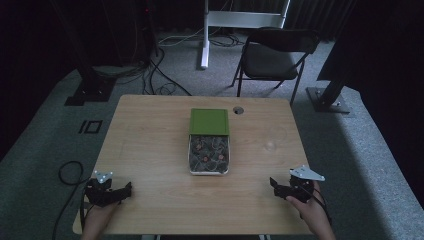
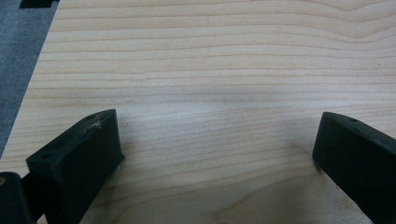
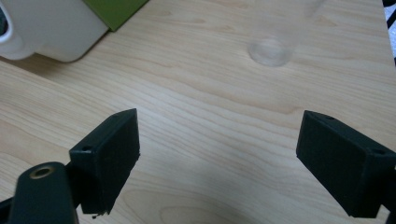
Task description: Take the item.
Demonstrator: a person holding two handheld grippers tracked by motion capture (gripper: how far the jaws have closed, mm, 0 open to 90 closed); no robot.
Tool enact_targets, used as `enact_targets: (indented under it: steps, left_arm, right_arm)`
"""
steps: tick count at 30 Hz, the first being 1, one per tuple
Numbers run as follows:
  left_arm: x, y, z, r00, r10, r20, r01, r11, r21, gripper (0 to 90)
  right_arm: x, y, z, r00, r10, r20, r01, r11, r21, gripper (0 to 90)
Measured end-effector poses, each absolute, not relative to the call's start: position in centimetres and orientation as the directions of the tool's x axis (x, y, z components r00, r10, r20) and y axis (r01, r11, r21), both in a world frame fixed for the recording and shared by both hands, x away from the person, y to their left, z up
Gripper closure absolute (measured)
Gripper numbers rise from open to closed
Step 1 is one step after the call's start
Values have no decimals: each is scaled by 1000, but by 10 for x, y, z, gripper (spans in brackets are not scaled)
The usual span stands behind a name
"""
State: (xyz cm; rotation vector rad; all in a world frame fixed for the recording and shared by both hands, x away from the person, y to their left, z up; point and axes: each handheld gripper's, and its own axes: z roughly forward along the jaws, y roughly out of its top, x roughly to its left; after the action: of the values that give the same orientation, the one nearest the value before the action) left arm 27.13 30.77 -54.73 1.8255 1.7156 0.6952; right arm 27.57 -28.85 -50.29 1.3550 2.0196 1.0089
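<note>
Reaching inward from the near corners, either gripper could clip the white tray (image 1: pixel 209 171) of small dark parts at table centre, spilling it — its green lid (image 1: pixel 209 121) lies just behind. Left gripper (image 1: pixel 121 192) and right gripper (image 1: pixel 275 185) both stand wide, holding nothing. A clear glass (image 3: pixel 269 50) near the right gripper's path is easily overlooked.

The table (image 1: pixel 150 150) is pale wood with wavy grain. At its centre sits a white tray (image 1: pixel 192 165) of dark contents flecked red, and at its 12 o'clock end a flat green lid (image 1: pixel 209 121). Both grippers are black (each topped by a grey plate). The floor is speckled grey carpet (image 1: pixel 45 130).
</note>
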Motion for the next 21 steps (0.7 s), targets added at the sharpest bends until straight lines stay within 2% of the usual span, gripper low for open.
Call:
enact_targets:
  steps: [21]
  left_arm:
    - [271, 308, -547, 59, 998, 8, 722, -48, 690, 16]
  right_arm:
    - [282, -264, -476, -449, 893, -20, 491, 266, 830, 134]
